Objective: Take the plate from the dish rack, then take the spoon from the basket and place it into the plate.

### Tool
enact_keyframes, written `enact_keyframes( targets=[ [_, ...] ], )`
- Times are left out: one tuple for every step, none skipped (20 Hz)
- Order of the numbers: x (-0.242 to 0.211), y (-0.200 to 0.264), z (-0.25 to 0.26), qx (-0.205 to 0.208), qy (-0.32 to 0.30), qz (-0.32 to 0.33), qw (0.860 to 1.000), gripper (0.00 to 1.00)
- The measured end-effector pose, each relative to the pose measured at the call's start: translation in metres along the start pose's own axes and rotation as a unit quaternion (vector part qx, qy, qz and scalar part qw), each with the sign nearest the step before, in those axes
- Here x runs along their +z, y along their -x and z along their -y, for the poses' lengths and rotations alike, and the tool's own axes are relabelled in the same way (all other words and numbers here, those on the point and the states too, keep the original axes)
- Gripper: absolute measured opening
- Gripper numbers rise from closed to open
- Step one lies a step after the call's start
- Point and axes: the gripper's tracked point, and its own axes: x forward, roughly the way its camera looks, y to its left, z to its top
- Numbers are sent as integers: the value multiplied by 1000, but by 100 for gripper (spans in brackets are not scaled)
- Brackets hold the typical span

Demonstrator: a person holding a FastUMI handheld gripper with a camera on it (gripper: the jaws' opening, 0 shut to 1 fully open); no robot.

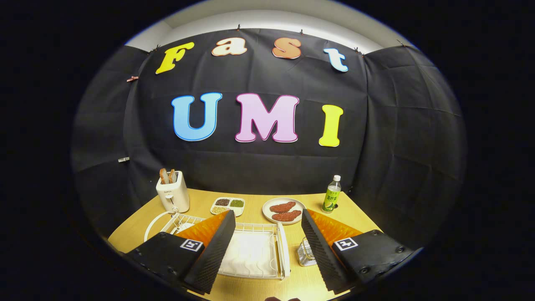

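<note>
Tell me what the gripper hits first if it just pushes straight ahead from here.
Probably the white dish rack: it lies between the open gripper fingers, just ahead. Depth is unclear; held high, it could pass over toward the food plate.

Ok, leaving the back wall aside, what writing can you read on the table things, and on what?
Toaster: small print on its front, too small to read.
Bottle: green label, print too blurred to read.
Gripper, open above the dish rack: square black-and-white markers on its fingers, no words.

Overhead light, glare blows out dish rack [250, 251] between the spread fingers [217, 246]; strong fisheye bending; focus sharp.
</note>
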Motion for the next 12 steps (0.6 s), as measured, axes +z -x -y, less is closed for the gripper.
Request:
enact_keyframes(
  targets=[
    [-1,-8,-7,6,-3,-19,1000,98],
    [-3,-17,-13,12,-6,-37,999,98],
    [-9,-26,-20,19,-7,-61,998,98],
    [-15,-35,-28,28,-8,-85,996,98],
    [-21,-43,-36,37,-9,-107,994,98],
    [-28,-52,-42,42,-12,-128,991,98],
    [-35,-60,-47,45,-17,-146,988,98],
    [-44,-67,-52,48,-19,-167,985,98],
    [-54,-74,-57,49,-21,-188,981,98],
    [-62,-80,-62,49,-22,-203,978,98],
    [-70,-87,-66,48,-22,-219,974,98],
    [-77,-92,-70,47,-21,-232,971,98]
  ],
)
